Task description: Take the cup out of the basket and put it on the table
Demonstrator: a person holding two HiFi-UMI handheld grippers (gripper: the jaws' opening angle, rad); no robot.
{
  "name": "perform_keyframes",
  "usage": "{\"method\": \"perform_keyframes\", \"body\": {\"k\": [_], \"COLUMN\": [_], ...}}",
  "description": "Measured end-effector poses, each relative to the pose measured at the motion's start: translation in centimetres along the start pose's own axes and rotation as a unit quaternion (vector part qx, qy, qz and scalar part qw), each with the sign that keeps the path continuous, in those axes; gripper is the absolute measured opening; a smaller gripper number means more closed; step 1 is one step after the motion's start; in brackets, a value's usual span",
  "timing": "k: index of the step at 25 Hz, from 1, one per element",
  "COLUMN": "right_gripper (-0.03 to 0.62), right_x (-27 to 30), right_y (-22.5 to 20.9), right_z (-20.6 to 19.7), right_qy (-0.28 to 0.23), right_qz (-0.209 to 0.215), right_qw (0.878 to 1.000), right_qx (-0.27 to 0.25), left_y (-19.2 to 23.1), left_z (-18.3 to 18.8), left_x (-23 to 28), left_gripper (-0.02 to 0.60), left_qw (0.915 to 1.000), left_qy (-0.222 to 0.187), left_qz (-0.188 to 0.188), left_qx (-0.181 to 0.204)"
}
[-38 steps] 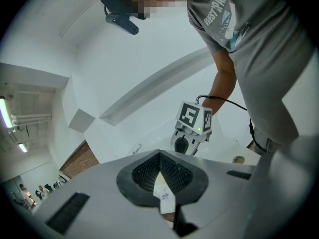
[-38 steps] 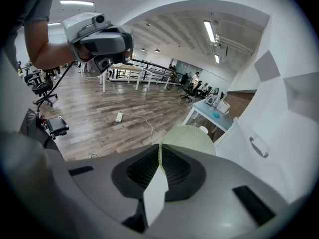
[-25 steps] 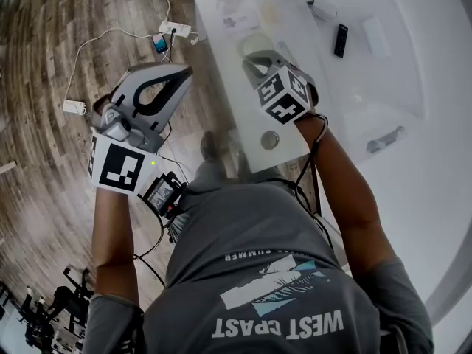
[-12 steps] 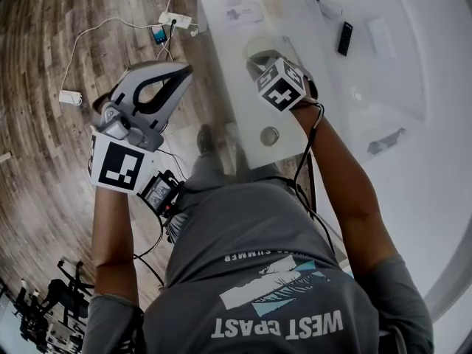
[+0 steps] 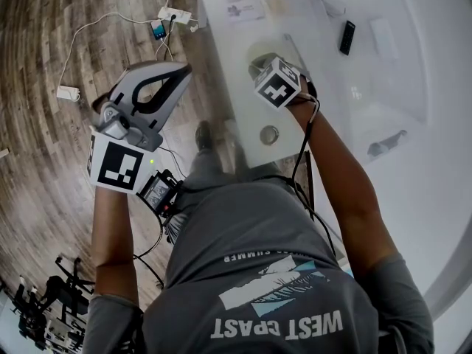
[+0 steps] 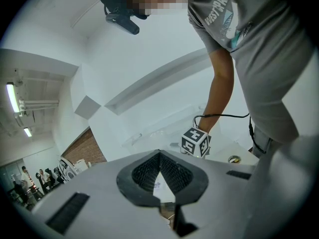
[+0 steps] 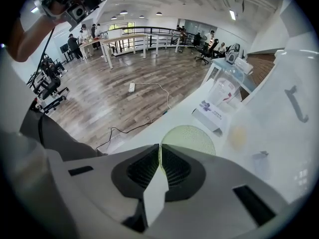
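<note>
A pale green round mesh basket (image 7: pixel 188 139) lies on the white table (image 5: pixel 243 102), just beyond my right gripper's tips. In the head view the basket (image 5: pixel 258 49) is partly hidden by the gripper. I cannot make out a cup in it. My right gripper (image 5: pixel 258 63) hovers over the table's near corner, its jaws (image 7: pixel 159 147) shut with nothing between them. My left gripper (image 5: pixel 183 70) is held out over the wooden floor, left of the table. Its jaws (image 6: pixel 159 154) are shut and empty too.
On the table are a small printed card box (image 7: pixel 215 114), a clear plastic container (image 7: pixel 223 91), a black remote (image 5: pixel 346 37) and a round metal fitting (image 5: pixel 269 135) near the front edge. A power strip (image 5: pixel 173 13) and cables lie on the floor.
My right gripper has moved slightly farther over the table toward the green basket. The left gripper has hardly moved.
</note>
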State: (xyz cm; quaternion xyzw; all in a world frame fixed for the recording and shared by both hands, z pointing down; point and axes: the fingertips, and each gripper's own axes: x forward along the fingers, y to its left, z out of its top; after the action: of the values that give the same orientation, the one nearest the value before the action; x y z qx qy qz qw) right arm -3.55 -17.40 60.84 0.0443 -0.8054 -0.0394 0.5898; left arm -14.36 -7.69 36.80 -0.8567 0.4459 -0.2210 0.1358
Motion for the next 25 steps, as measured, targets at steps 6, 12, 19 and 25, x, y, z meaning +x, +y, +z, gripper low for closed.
{"method": "perform_keyframes", "body": {"k": [6,12,19,25], "right_gripper": [0.032,0.045,0.055,0.057], "right_x": [0.1,-0.5,-1.7,-4.5], "right_y": [-0.5,-0.6,-0.7,-1.2], "right_z": [0.5,1.1,1.8,3.8], "right_qy": [0.002,-0.006,-0.022,-0.060], "right_qz": [-0.005,-0.011,-0.023,-0.050], "right_qw": [1.000,1.000,0.999,0.997], "right_qx": [-0.007,-0.012,-0.011,-0.007], "left_y": [0.3,0.8,1.2,1.6], "left_z": [-0.3,-0.1,0.5,1.4], "left_x": [0.4,0.6,0.6,0.6], "left_gripper": [0.009,0.009,0.009,0.009], "left_qw": [1.0000,1.0000,0.9999,0.9996], "left_qy": [-0.001,-0.003,-0.009,-0.016], "left_qz": [-0.002,-0.005,-0.010,-0.016], "left_qx": [-0.002,0.000,0.006,0.014]}}
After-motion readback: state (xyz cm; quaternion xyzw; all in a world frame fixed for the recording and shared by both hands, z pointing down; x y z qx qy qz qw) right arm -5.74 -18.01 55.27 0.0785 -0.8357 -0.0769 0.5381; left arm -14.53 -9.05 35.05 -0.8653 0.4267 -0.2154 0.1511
